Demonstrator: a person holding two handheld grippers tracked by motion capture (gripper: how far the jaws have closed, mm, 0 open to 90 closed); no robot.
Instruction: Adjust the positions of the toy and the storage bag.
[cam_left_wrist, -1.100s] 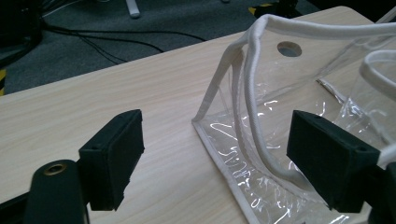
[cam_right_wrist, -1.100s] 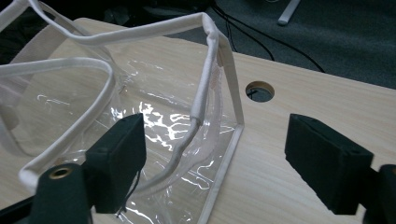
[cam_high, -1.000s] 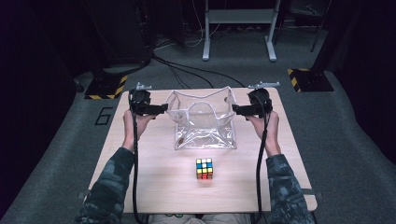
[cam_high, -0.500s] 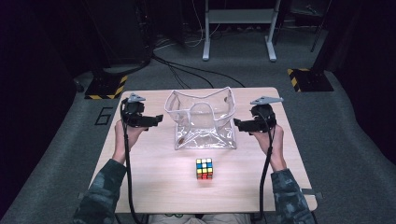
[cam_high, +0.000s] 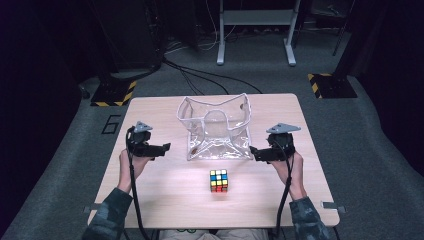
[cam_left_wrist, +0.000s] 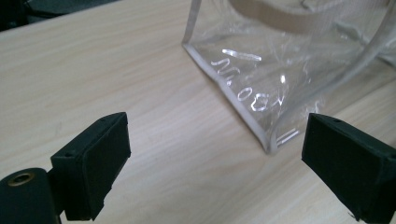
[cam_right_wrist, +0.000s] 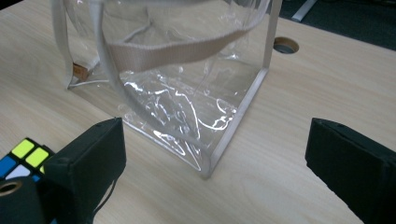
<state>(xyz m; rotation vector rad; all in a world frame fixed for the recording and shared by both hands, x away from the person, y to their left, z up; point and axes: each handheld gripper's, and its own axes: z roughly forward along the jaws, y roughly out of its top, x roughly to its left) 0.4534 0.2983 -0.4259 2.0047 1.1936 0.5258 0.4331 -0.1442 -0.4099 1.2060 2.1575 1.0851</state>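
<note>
Bag (cam_high: 216, 127) clear, upright, mid-surface toward far edge | cube (cam_high: 218, 180) just near of it, apart | left tool (cam_high: 161, 148) left of bag, jaws wide, just opened further, holding nothing | right tool (cam_high: 256, 153) right of bag, jaws wide, just opened further, holding nothing | surface (cam_high: 150, 195) wooden

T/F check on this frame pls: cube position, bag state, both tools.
1. The multicoloured puzzle cube sits inside the clear plastic tote bag. False: it rests on the pale wooden table, in front of the bag.
2. The left tool grips the bag's edge. False: its jaws are open, nothing between them.
3. The right tool is open and empty. True.
4. The bag stands with its mouth open upward. True.
5. The cube lies nearer the person than the bag. True.
</note>
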